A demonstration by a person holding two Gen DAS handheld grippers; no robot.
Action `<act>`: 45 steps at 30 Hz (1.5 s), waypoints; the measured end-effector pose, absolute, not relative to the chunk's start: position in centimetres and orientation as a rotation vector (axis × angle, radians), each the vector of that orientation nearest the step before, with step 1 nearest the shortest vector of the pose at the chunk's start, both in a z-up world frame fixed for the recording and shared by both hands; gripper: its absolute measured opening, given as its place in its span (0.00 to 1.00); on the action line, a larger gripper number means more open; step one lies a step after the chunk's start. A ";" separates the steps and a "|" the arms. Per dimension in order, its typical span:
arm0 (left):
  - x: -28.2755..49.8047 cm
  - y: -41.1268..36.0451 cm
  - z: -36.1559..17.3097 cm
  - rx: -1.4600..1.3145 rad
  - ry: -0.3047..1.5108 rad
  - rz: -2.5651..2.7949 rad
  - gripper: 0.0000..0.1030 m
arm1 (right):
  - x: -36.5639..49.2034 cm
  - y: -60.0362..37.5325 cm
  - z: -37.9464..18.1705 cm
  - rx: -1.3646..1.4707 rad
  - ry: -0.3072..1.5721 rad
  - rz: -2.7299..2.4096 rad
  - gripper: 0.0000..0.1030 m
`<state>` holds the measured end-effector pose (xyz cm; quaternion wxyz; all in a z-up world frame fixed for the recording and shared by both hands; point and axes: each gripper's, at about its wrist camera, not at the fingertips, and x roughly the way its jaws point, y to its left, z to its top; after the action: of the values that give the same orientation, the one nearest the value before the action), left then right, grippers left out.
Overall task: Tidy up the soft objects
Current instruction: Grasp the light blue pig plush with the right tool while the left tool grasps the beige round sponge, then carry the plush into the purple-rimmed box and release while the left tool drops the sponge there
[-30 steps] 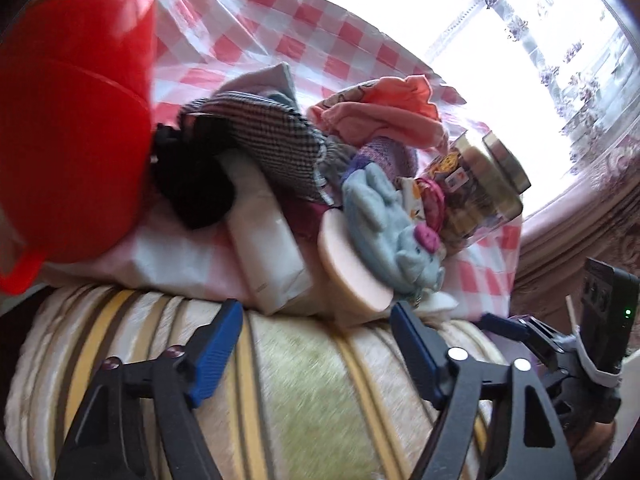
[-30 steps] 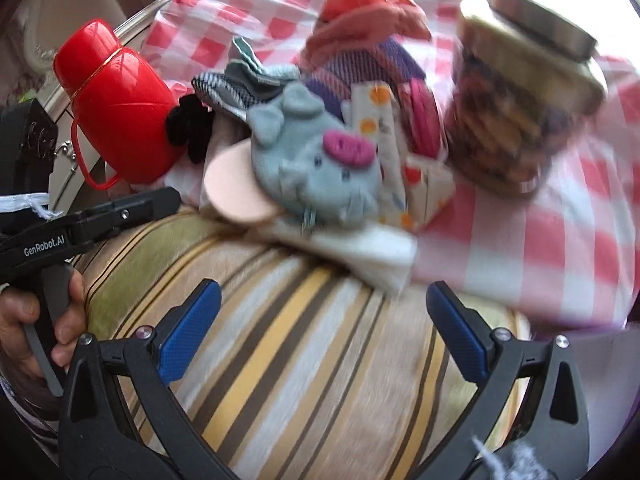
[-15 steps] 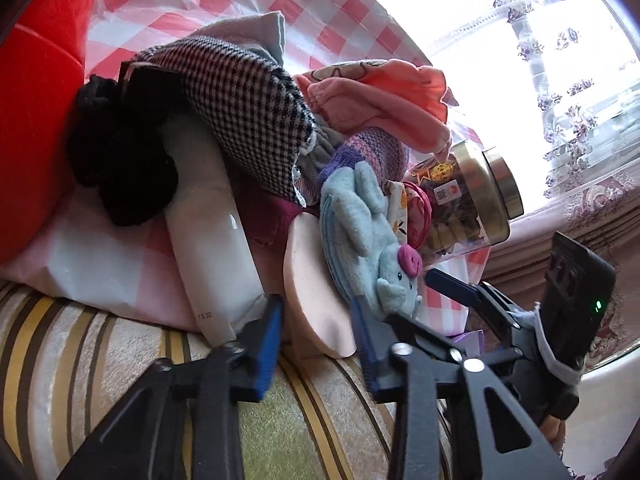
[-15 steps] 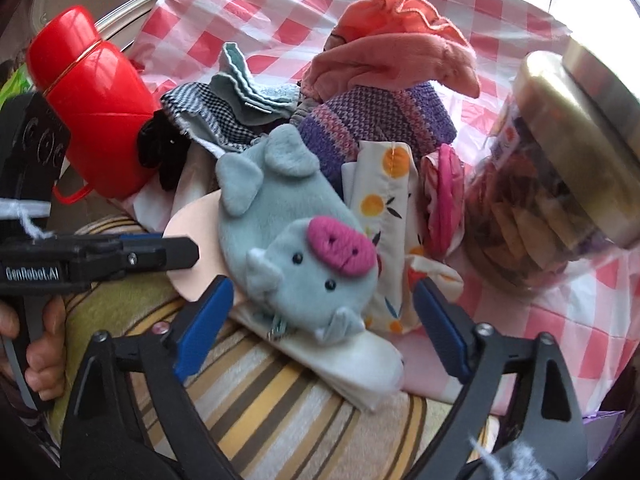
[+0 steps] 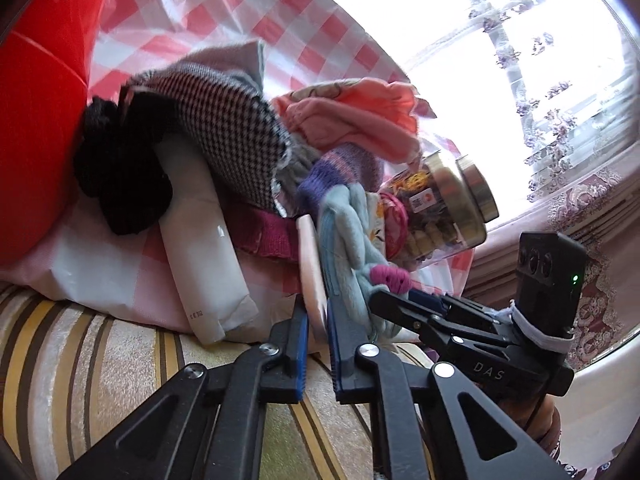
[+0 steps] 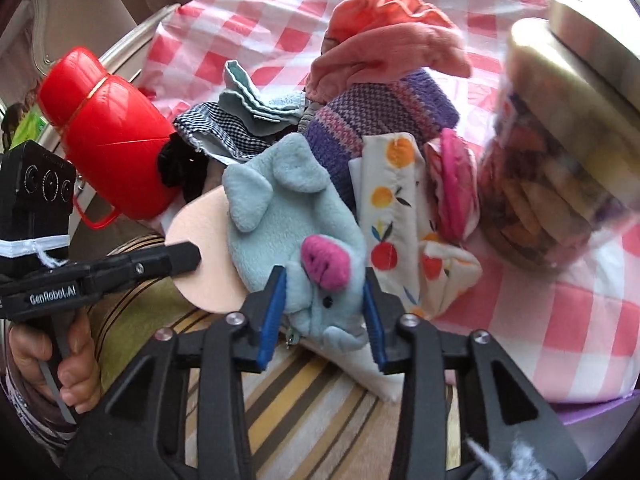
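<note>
The left gripper [image 5: 317,322] had just closed on the flat peach felt disc [image 5: 310,264], while only the right view showed the right gripper [image 6: 324,304] closing around the pale-blue plush pig [image 6: 296,220]

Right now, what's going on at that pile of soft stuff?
A person works both grippers at the pile on the checked cloth. The left gripper has just closed on the edge of the peach felt disc. The right gripper has just been closing, its jaws now against the head of the blue plush pig. Nothing is lifted yet.
</note>
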<state>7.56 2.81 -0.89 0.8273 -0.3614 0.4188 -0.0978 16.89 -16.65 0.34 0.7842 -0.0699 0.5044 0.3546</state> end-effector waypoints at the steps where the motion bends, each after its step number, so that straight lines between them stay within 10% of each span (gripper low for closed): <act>1: 7.4 2.8 -0.7 -0.766 0.881 -0.205 0.07 | 16.7 -17.2 0.6 -0.132 1.087 0.764 0.35; 19: 4.8 -1.2 3.6 -0.709 0.802 -0.252 0.06 | 12.1 -37.4 4.4 0.185 1.024 0.494 0.30; 35: 8.5 -14.0 5.8 -0.522 0.897 -0.477 0.06 | 10.7 -55.7 -6.1 0.342 1.243 -0.017 0.31; 45: 10.9 -21.9 6.0 -0.417 0.967 -0.593 0.06 | 12.1 -59.5 -9.0 0.364 1.310 -0.091 0.66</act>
<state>10.95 -21.90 5.96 0.8228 -0.1960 0.4548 -0.2788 12.13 -59.48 -9.03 0.7768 0.1684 0.6053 -0.0422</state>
